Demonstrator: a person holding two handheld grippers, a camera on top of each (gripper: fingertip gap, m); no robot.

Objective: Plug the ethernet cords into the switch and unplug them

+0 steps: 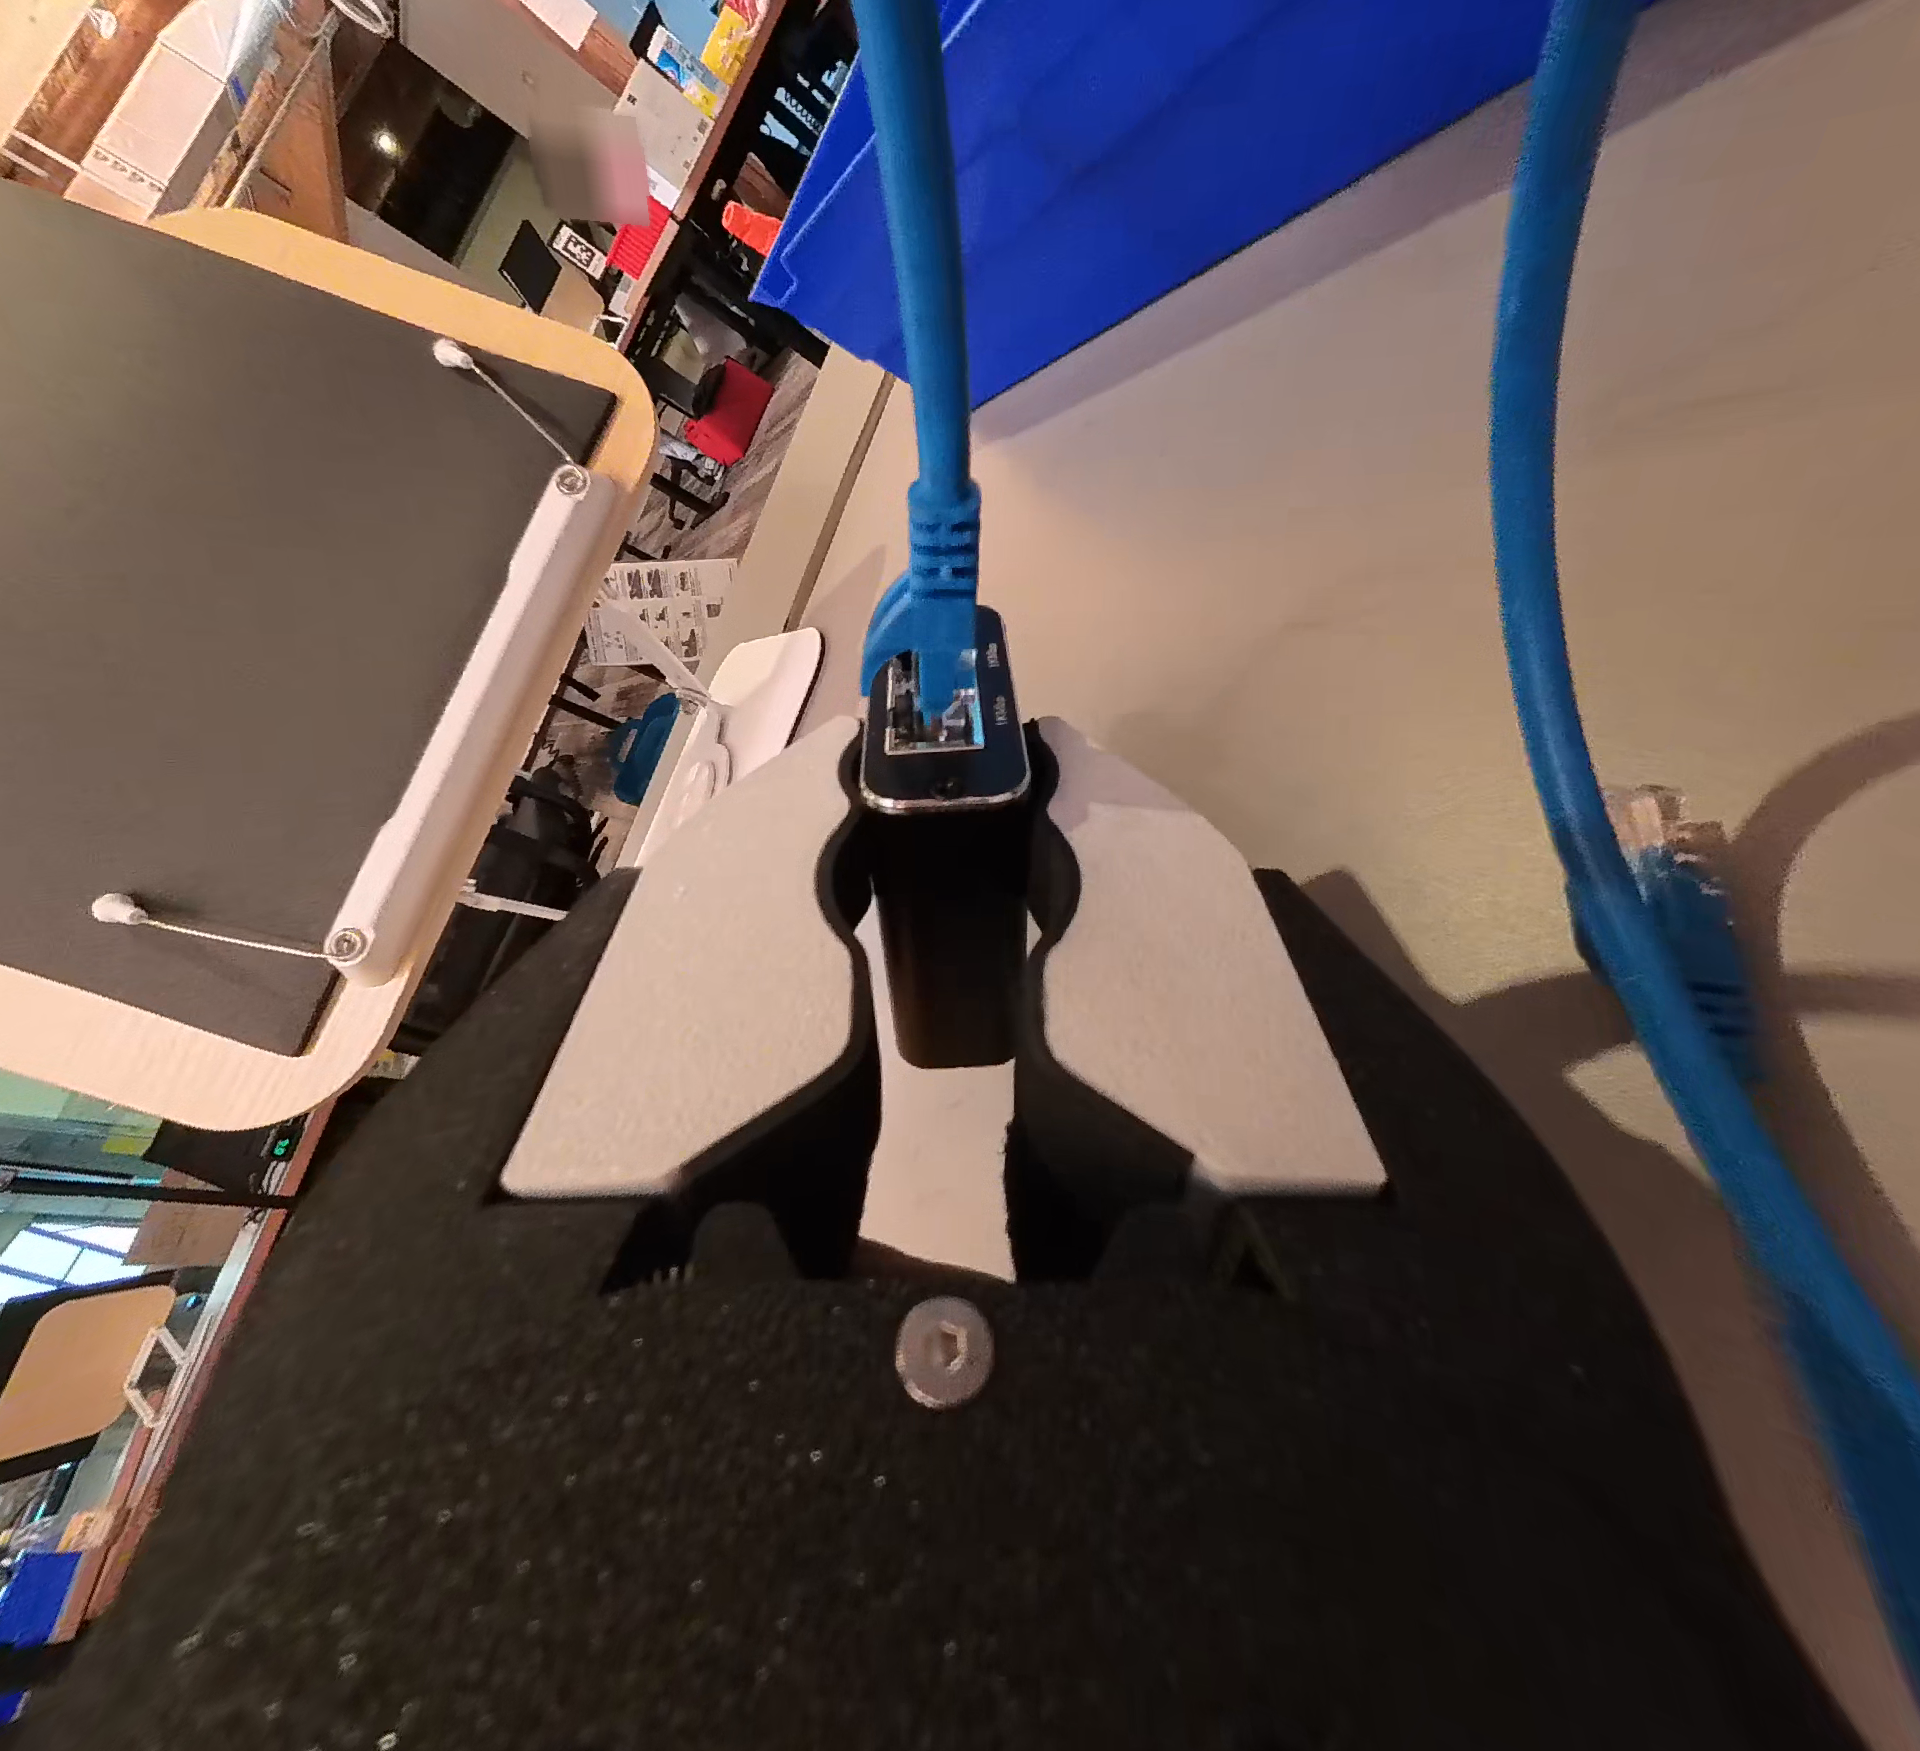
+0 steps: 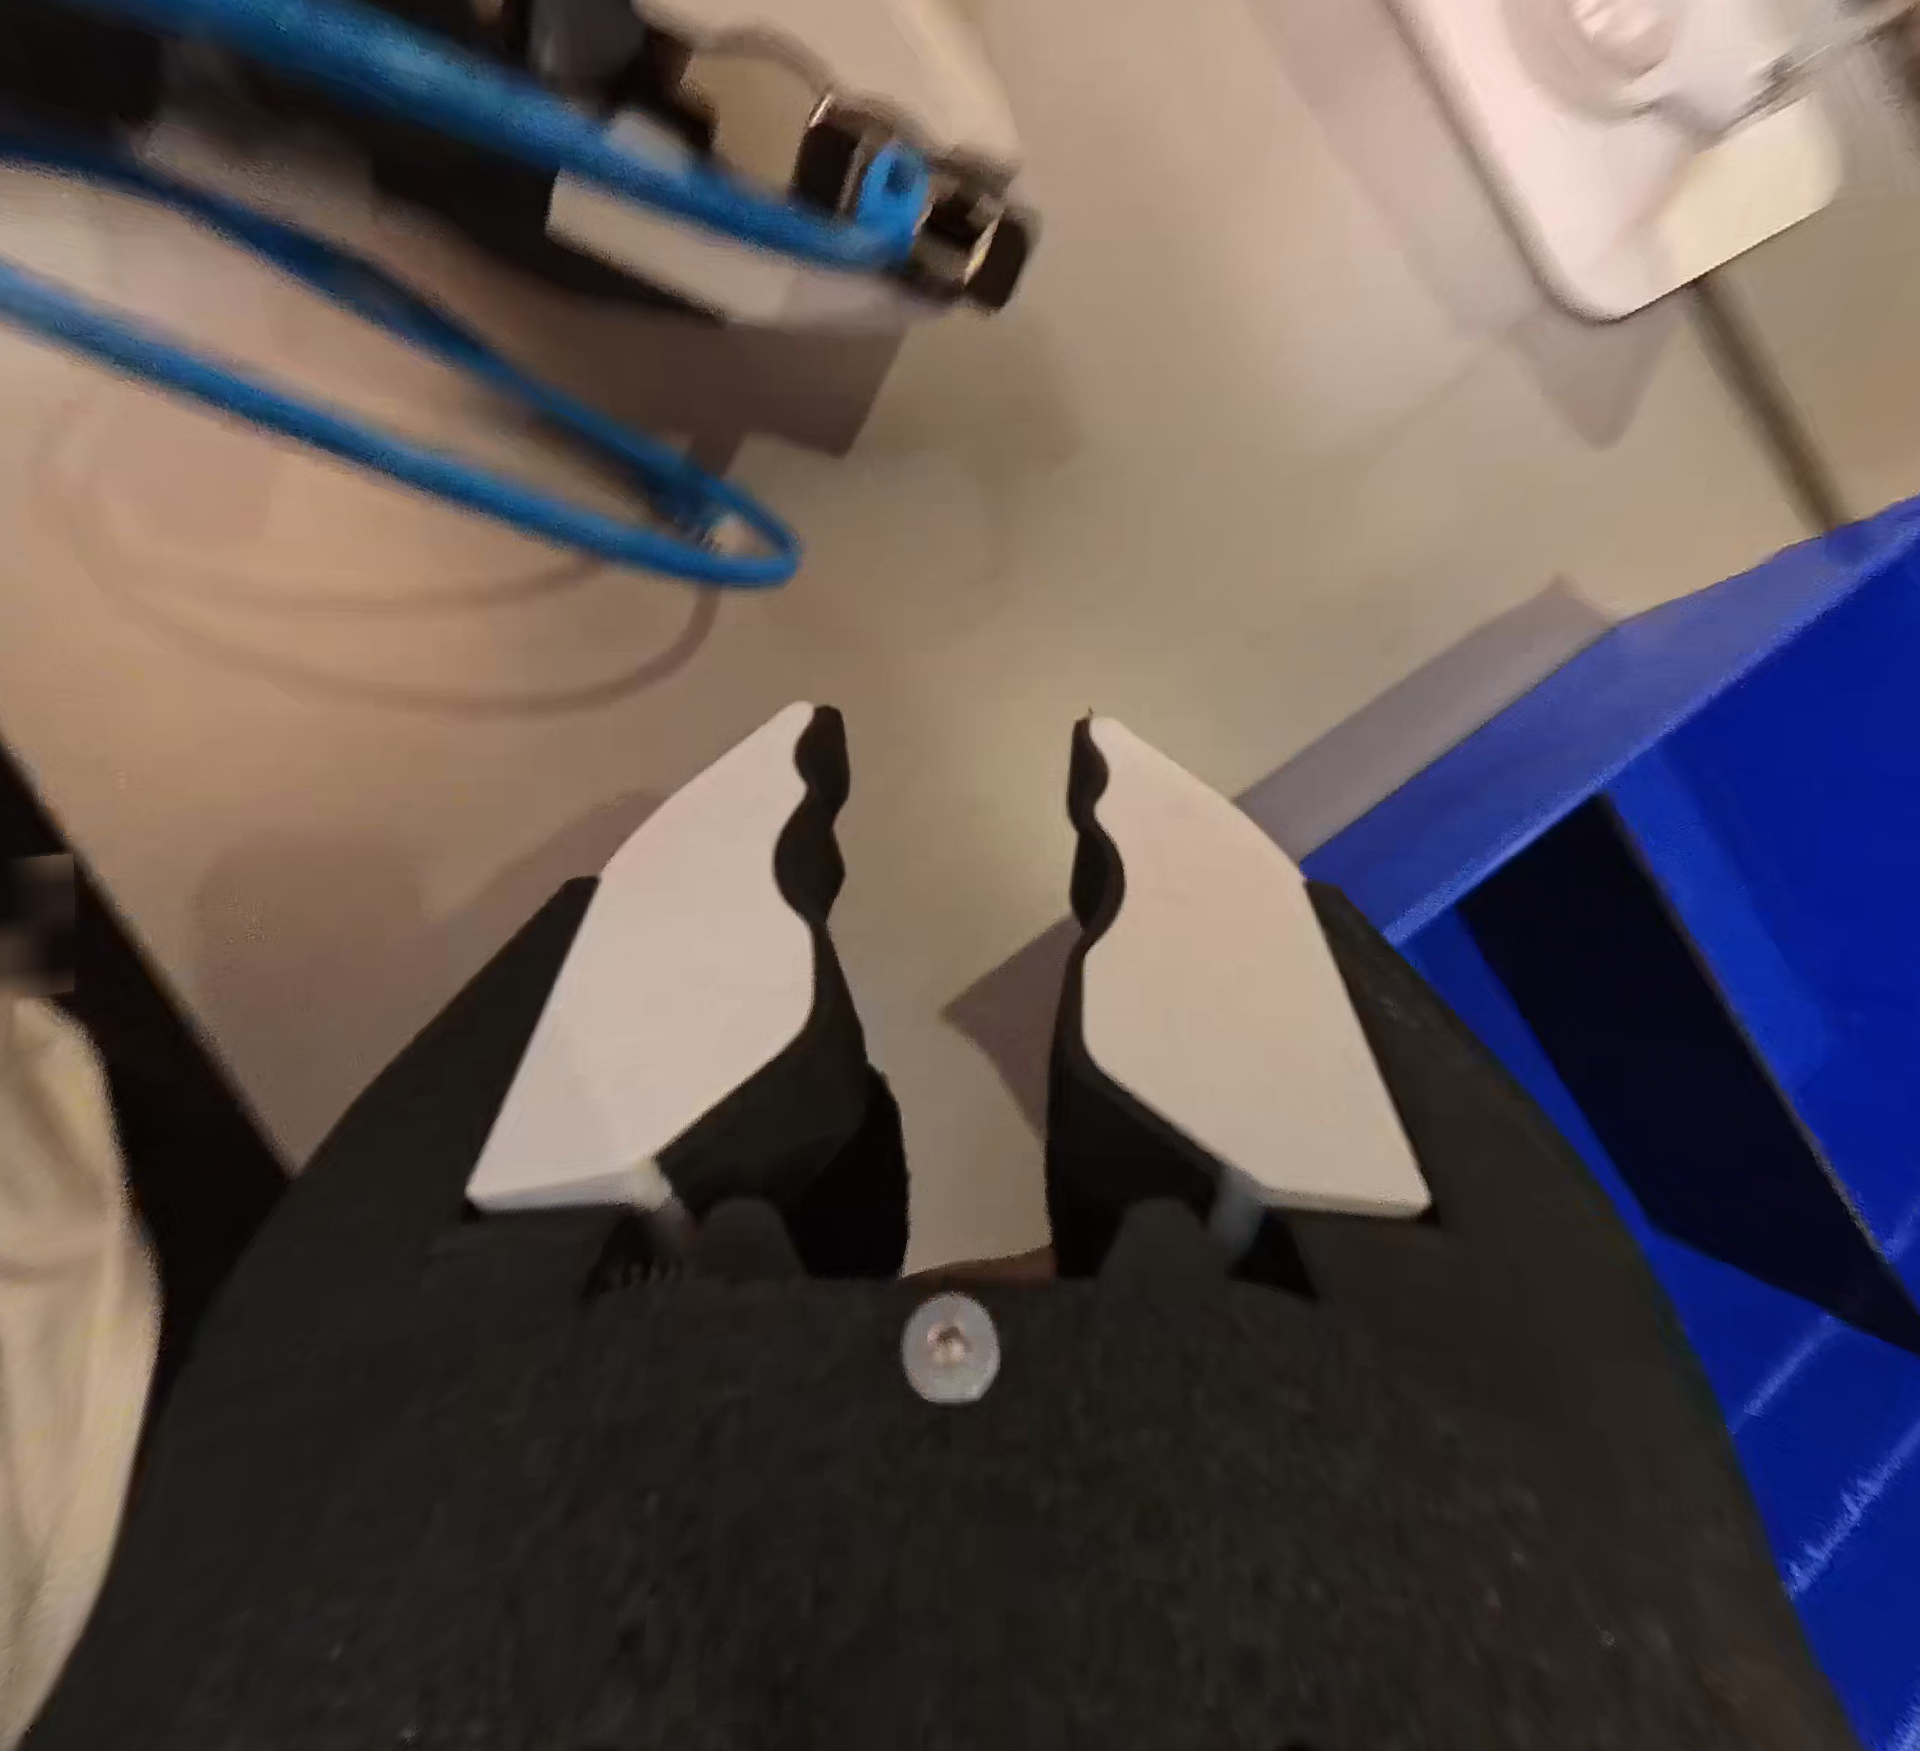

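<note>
Two grippers in play. Left gripper (image 1: 943, 771) clamped on the black switch (image 1: 943, 912), white fingers (image 1: 717, 953) pressed against both of its sides, port end facing away from the camera. One blue ethernet cord (image 1: 914, 174) plugged into a port at the far end, boot (image 1: 940, 548) sticking straight out, cable running up and out of the top edge, so no telling where it ends. Second blue cord (image 1: 1538, 413) looping down the right side, loose clear plug (image 1: 1652, 818) hanging near the loop and pretty blurry, lower part of the loop cut off at the frame's edge. Blue bin (image 1: 1195, 91) behind on the beige table (image 1: 1299, 579), top cropped.

Right gripper (image 2: 956, 735) partly spread with nothing between the fingertips, hovering over bare tabletop (image 2: 1091, 506). Same switch (image 2: 966, 236) up at the top left in the other gripper (image 2: 727, 18), heavily motion-smeared, ports impossible to count. Blue cords (image 2: 416, 454) sweeping off the left edge in blurred loops, hard to separate one from another. Blue bin corner (image 2: 1662, 818) at right, mostly out of frame. White blurry fixture (image 2: 1579, 60) at top right, unclear what exactly.
</note>
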